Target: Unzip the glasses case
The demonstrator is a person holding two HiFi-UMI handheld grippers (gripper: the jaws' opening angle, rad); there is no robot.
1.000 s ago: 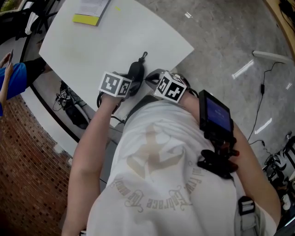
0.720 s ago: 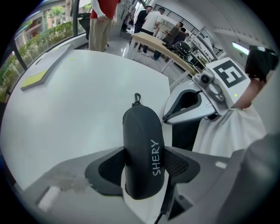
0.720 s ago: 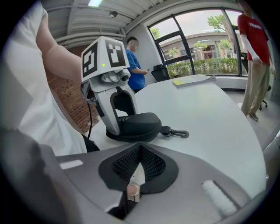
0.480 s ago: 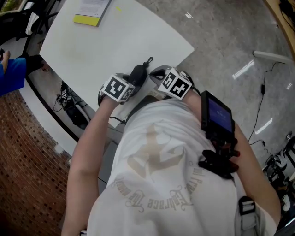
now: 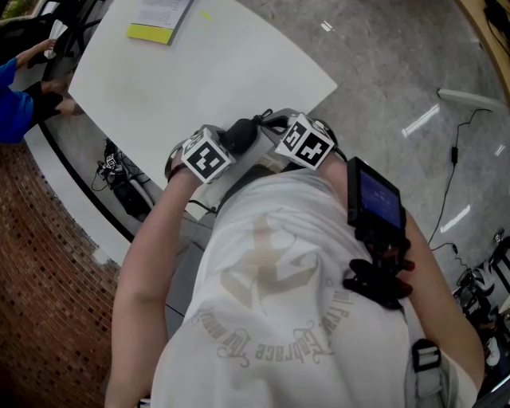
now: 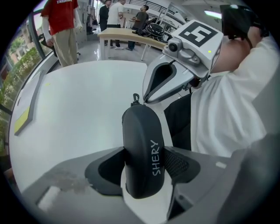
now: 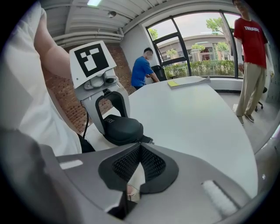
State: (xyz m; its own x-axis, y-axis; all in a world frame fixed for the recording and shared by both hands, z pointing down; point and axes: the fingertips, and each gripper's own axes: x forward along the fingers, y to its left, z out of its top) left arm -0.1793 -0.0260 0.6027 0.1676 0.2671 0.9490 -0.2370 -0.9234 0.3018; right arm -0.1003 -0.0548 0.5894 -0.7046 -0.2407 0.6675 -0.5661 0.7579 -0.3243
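Observation:
A black zipped glasses case [image 6: 140, 144] with white lettering stands between the jaws of my left gripper [image 6: 142, 166], which is shut on its sides just above the white table [image 6: 78, 109]. In the head view the case [image 5: 239, 135] lies between the two marker cubes, close to the table's near edge. The small zipper pull [image 6: 134, 97] sits at the case's far end. My right gripper [image 7: 139, 148] has its pads together at the tip, pinching that zipper pull [image 7: 146, 140]. From the left gripper view, the right gripper [image 6: 142, 100] comes in from the upper right.
A yellow-edged booklet [image 5: 155, 20] lies at the table's far end. A person in blue [image 5: 16, 103] stands at the left edge, and someone in a red shirt [image 7: 251, 52] stands past the table. Cables [image 5: 119, 175] lie on the floor under the table's left side.
My left gripper has rolled, so the case swung from pointing away to lying more across. The right gripper shifted slightly right along with the case's pull end.

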